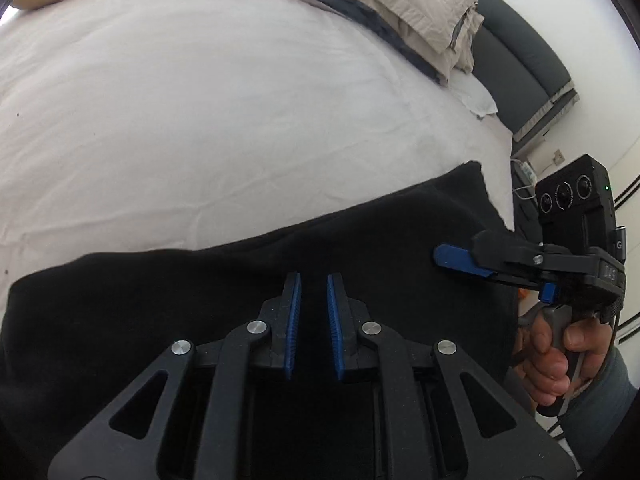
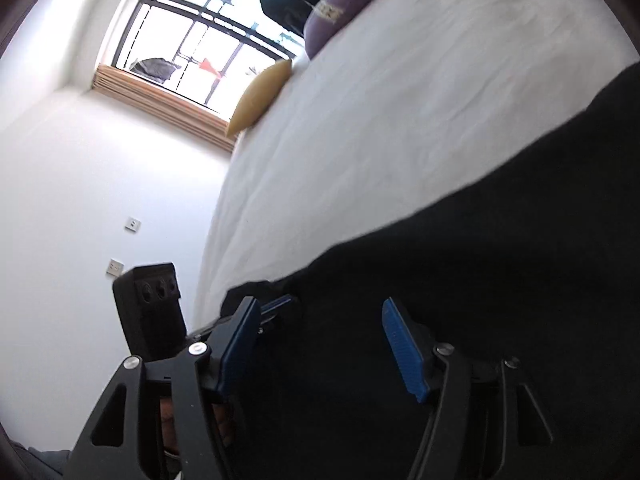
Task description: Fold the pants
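A: Pants (image 1: 240,320) lying on bed (image 1: 200,120), near edge?
B: Yep. Left gripper (image 1: 313,284) hovering, narrowly parted; right gripper (image 2: 320,320) spreading wide, prob. lining up hem grabs.

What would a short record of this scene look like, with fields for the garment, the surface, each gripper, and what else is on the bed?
garment: black pants, spread along the near edge of the bed
surface: white bed sheet
left gripper: narrow gap between its pads, over the pants; grip unclear
right gripper: open, over the pants
other items: yellow pillow, purple pillow, beige bedding pile
fold progress: cannot tell
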### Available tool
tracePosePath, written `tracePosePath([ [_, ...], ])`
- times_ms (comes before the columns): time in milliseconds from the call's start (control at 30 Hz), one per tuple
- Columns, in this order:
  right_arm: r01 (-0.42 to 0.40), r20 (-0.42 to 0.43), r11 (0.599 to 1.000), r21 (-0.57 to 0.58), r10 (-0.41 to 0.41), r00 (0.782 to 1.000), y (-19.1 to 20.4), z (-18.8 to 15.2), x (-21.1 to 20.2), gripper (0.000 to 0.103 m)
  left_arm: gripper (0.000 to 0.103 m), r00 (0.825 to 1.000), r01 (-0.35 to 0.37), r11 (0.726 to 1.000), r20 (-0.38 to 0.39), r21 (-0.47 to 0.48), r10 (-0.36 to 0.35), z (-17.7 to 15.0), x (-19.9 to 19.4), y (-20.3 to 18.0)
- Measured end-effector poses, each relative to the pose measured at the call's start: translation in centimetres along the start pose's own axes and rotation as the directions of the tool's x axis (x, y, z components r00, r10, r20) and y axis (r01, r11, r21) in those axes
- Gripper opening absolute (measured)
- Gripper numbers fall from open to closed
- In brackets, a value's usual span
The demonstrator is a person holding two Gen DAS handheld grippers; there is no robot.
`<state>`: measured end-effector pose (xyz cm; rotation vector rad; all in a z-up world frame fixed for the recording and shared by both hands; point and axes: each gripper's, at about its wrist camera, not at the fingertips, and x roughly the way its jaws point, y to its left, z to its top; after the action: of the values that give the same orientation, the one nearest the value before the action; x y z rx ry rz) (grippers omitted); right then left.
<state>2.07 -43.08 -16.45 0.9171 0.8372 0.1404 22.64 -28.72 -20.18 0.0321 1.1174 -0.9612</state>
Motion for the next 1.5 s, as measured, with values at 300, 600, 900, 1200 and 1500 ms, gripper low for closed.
tracePosePath([
  [300, 0.233, 0.19, 0.939, 0.252, -0.284, 0.94, -10.2, 2.9, -9.0, 0.015, 0.013, 0.988, -0.1, 0.981, 0.103, -0.164, 0.118, -3.4, -7.8, 6.9],
  [600, -0.004, 0.146, 0.998, 0.061, -0.005, 0.989, -2.7, -3.2, -9.0, 0.068, 0.013, 0.993, 0.062, 0.993, 0.108, -0.101, -0.051, -8.7, -10.9, 1.5],
  [900, 0.199, 0.264, 0.922, 0.332, -0.294, 0.919, -9.6, -4.4, -16.0, 0.062, 0.013, 0.989, -0.052, 0.951, 0.113, -0.306, 0.09, -11.8, -13.5, 9.3],
  [1200, 0.245, 0.241, 0.751, 0.614, -0.474, 0.847, -13.6, -7.6, -20.2, 0.077, 0.013, 0.984, -0.084, 0.945, 0.125, -0.316, 0.129, -12.3, -14.3, 10.7],
  [1500, 0.118, 0.306, 0.739, 0.663, -0.412, 0.858, -15.8, -7.8, -20.5, 0.078, 0.013, 0.984, -0.073, 0.946, 0.132, -0.315, 0.12, -12.3, -13.1, 9.3],
])
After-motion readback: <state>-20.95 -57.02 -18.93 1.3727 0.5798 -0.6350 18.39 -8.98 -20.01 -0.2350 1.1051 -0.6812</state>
